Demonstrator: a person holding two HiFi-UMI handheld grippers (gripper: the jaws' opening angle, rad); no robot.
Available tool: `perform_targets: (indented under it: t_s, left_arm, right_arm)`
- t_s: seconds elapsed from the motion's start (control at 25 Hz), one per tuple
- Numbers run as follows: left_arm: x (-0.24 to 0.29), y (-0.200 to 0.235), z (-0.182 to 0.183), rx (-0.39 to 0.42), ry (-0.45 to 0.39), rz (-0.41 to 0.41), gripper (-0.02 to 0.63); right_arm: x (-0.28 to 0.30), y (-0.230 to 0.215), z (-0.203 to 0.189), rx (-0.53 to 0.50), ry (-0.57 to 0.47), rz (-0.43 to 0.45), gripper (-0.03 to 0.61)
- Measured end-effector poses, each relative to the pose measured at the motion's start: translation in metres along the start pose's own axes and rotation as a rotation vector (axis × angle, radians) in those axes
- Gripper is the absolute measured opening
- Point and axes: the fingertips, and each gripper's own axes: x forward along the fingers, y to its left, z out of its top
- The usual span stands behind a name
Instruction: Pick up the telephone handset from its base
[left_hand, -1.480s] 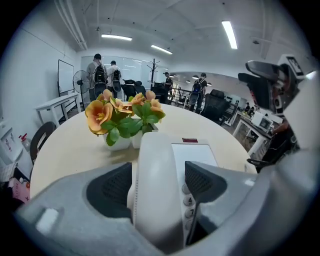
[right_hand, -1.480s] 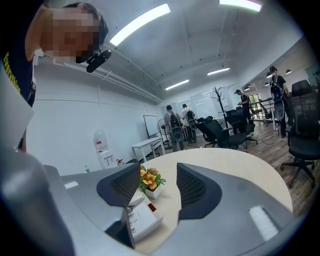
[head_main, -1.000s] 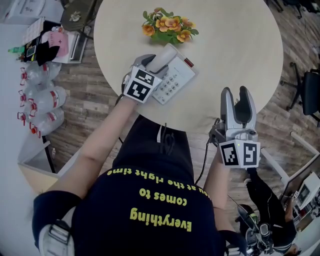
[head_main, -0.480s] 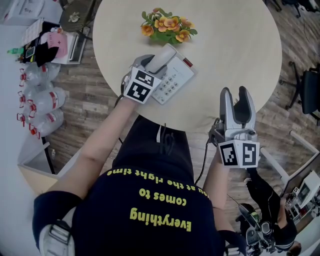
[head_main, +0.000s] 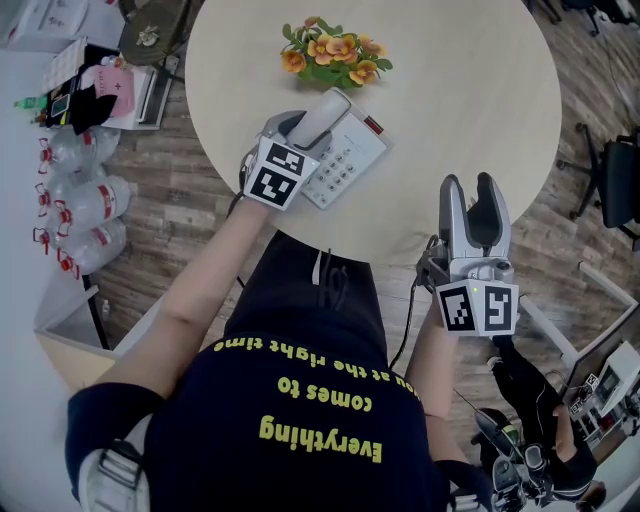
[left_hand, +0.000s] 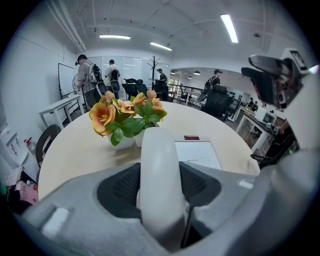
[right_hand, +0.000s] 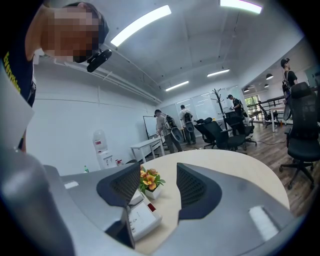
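A white telephone base (head_main: 352, 160) with a keypad sits on the round beige table (head_main: 470, 90). The pale handset (head_main: 323, 117) lies along the base's left side. My left gripper (head_main: 300, 130) reaches over the near table edge and straddles the handset's near end. In the left gripper view the handset (left_hand: 161, 150) fills the gap and both dark pads (left_hand: 119, 190) touch its sides; the left gripper's (left_hand: 161, 186) jaws have just been closing on it. My right gripper (head_main: 476, 184) hovers off the table's near right edge, open, with nothing in it (right_hand: 159, 186). Its view shows the base (right_hand: 144, 217) beyond.
A small pot of orange flowers (head_main: 335, 52) stands just behind the phone. Water bottles (head_main: 85, 200) and clutter lie on the floor at left, and an office chair (head_main: 620, 185) stands at right. Several people stand far across the room (left_hand: 92, 75).
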Motion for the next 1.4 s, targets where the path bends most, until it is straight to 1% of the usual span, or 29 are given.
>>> perform_targets:
  t_s: [0.2,0.48,0.6,0.68,0.76,1.0,1.12,1.4]
  left_arm:
    - [-0.009,0.000,0.005,-0.011,-0.025,-0.004,0.229]
    - [-0.024,0.001,0.016,-0.024,-0.066,0.005,0.229]
    - [-0.030,0.001,0.021,-0.034,-0.083,0.007,0.229]
    - [-0.035,0.002,0.025,-0.045,-0.100,0.012,0.229]
    - [-0.040,0.003,0.029,-0.053,-0.118,0.020,0.229]
    - [-0.055,0.007,0.037,-0.060,-0.152,0.040,0.229]
    - [-0.064,0.008,0.043,-0.061,-0.179,0.044,0.229]
    - [-0.087,0.005,0.060,-0.053,-0.242,0.045,0.229]
  right_arm:
    - [-0.001,0.002,0.005,-0.010,-0.008,0.004,0.236]
    - [-0.002,0.009,0.012,-0.026,-0.024,0.018,0.209]
    - [-0.003,0.010,0.015,-0.035,-0.032,0.016,0.178]
    - [-0.004,0.010,0.017,-0.042,-0.036,0.014,0.142]
    - [-0.004,0.013,0.018,-0.057,-0.036,0.017,0.089]
    - [-0.005,0.019,0.025,-0.075,-0.047,0.024,0.031]
    - [-0.007,0.021,0.029,-0.083,-0.060,0.021,0.012]
    - [-0.016,0.025,0.041,-0.107,-0.091,0.024,0.012]
